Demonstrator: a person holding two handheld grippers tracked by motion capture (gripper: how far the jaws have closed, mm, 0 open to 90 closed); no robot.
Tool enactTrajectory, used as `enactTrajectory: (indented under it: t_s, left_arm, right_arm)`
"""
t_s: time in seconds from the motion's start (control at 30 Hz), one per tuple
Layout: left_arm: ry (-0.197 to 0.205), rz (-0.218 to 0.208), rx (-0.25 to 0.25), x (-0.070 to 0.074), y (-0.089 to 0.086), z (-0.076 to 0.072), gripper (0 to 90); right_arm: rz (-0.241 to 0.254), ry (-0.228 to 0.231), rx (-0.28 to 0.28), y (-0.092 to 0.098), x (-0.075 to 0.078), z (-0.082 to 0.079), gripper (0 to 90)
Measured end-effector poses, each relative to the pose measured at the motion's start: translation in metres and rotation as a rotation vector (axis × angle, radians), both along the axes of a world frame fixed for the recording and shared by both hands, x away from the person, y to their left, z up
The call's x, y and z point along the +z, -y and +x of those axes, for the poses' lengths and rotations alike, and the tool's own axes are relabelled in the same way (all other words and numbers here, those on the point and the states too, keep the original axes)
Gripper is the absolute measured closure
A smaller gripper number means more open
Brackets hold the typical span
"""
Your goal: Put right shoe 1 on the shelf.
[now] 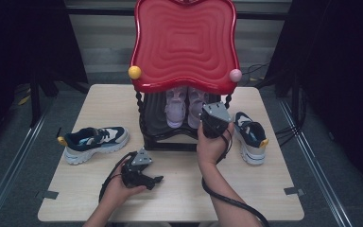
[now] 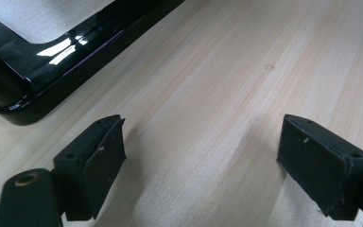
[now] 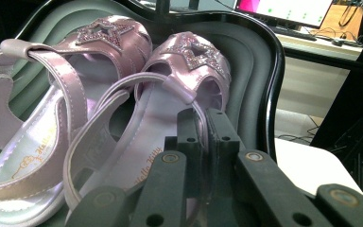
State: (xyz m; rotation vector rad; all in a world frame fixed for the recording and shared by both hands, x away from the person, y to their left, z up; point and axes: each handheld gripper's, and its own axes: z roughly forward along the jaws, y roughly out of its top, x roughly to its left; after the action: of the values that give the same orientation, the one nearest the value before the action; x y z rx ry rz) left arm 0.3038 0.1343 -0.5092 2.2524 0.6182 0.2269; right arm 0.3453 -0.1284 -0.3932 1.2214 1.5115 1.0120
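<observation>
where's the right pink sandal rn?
High view: the right pink sandal sits on the black lower shelf under the red tray, beside its mate. The right claw is shut on its heel strap.

"Hello Kitty" script on insoles of both pink sandals [image 3: 123,156].

Both forearms are bare; each black gripper, left gripper [image 1: 141,173] and right gripper [image 1: 215,119], carries a grey three-cornered plate, a trailing black cable and screw-fastened black jaws.
</observation>
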Motion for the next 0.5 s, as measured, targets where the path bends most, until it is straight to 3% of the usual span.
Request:
enactTrajectory:
  t_s: [0.2, 0.5]
  left_arm:
    - [0.002, 0.001, -0.002, 0.0001, -0.0001, 0.0002, 15.1]
    - [0.004, 0.01, -0.009, 0.0004, -0.0006, 0.0005, 15.1]
  right_arm:
    - [-0.03, -0.001, 0.007, -0.0038, -0.0016, 0.0015, 85.0]
    - [-0.036, -0.006, 0.038, -0.0064, -0.0059, 0.0015, 84.0]
